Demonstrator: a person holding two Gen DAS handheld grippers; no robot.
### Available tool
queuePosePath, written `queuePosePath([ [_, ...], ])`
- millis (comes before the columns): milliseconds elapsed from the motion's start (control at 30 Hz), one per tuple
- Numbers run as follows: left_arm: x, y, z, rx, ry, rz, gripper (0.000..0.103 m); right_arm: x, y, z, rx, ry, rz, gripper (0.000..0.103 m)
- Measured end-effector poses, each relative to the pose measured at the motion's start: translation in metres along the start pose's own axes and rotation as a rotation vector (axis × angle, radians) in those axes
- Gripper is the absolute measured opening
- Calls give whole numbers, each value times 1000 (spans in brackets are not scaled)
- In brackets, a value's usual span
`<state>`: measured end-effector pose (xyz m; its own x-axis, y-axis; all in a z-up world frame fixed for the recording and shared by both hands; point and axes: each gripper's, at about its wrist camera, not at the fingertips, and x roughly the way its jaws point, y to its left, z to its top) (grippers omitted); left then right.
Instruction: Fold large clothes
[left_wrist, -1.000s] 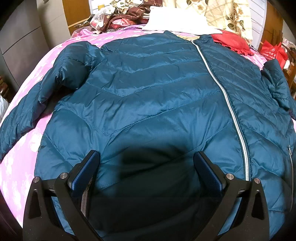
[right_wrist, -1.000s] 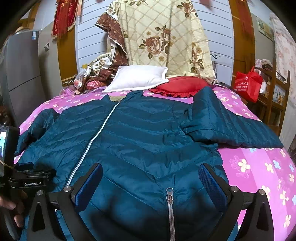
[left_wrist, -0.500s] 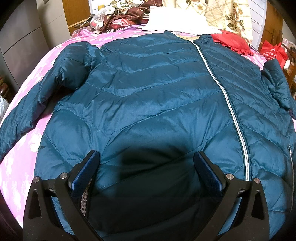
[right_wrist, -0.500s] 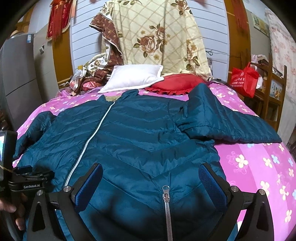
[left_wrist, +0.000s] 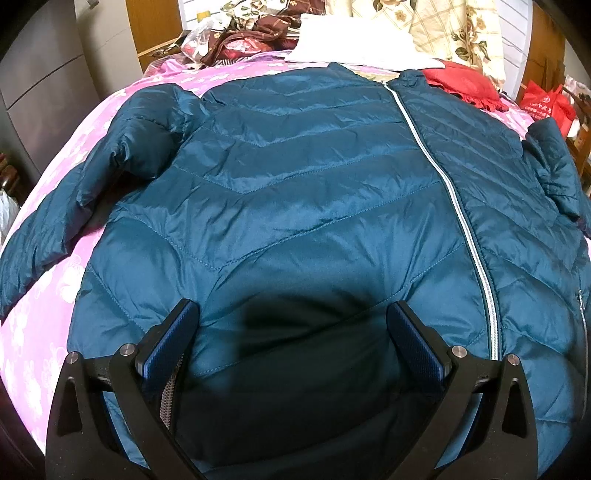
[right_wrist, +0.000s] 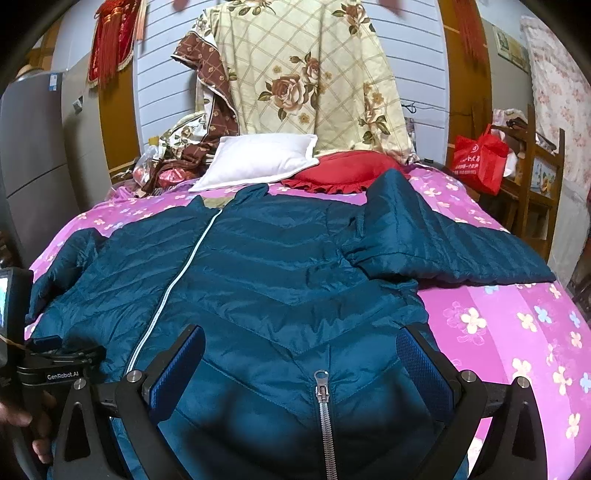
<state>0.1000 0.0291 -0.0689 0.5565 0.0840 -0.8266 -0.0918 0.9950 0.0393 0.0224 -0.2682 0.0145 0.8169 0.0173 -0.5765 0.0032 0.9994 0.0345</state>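
lengthwise, jacket (right_wrist: 280, 280) flat on bed (right_wrist: 517, 332), collar toward pillow (right_wrist: 258, 157); both grippers' fingers spread wide, empty.

Bedspread (right_wrist: 517, 332): pink, flowered, covers the bed.
Pillow (right_wrist: 258, 158): white, far end, centre.
Cushion (right_wrist: 347, 173): red, frilled, just right of the pillow.
Floral quilt (right_wrist: 306, 74): cream, hung behind the pillow.
Red bag (right_wrist: 476, 158): far right, on a wooden chair.

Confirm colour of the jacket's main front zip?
Light silver-grey zip on the teal jacket; clearest in left wrist view.
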Motion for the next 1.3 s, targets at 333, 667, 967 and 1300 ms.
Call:
queuePosePath([
  [333,-1,-1,-2,0,-5,3,103,-1,-4,0,32,0,7,103],
  [667,-1,0,-1,-4,-11,-3,103,1,-6,0,29,4,4,103],
  [967,0,0,-1,-6,-11,-6,103,3,-4,-1,29,17,-6,103],
  [1300,0,0,-1,-6,-12,-6,103,3,-6,0,36,22,-11,103],
])
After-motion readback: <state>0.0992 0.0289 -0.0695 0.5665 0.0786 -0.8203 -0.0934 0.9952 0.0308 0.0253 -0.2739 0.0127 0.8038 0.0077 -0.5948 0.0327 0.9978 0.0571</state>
